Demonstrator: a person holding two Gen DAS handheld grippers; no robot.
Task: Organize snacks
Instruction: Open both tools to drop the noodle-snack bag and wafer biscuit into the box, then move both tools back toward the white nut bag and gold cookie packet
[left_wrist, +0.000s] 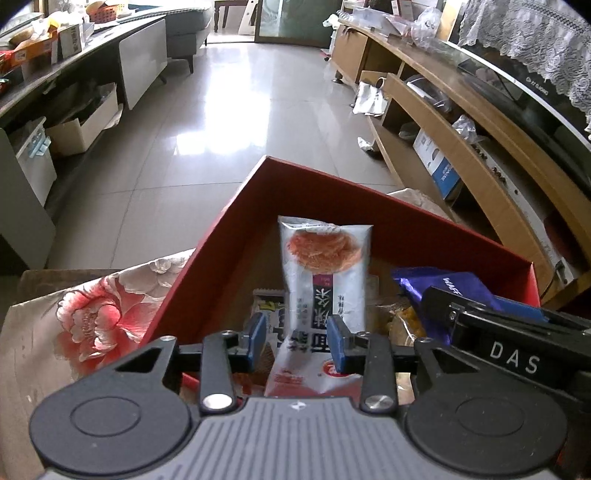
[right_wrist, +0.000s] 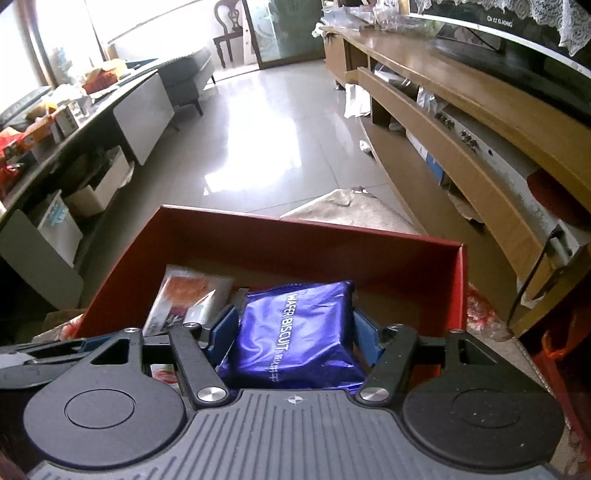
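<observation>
Risk: our left gripper (left_wrist: 297, 341) pinches the silver packet (left_wrist: 323, 295), our right gripper (right_wrist: 295, 332) clamps the purple wafer pack (right_wrist: 295, 332); both could collide over the red box (left_wrist: 207, 258).

"WAFER BISCUIT" runs along the purple packet (right_wrist: 295, 332); "DAS" marks the black tongs body (left_wrist: 513, 360).

Red box (left_wrist: 207, 258) at centre frame; purple wafer packet (right_wrist: 295, 332) lower centre; silver-white snack packet (left_wrist: 325, 280) with orange print; pink-flowered cloth (left_wrist: 92, 317) lower left.
</observation>
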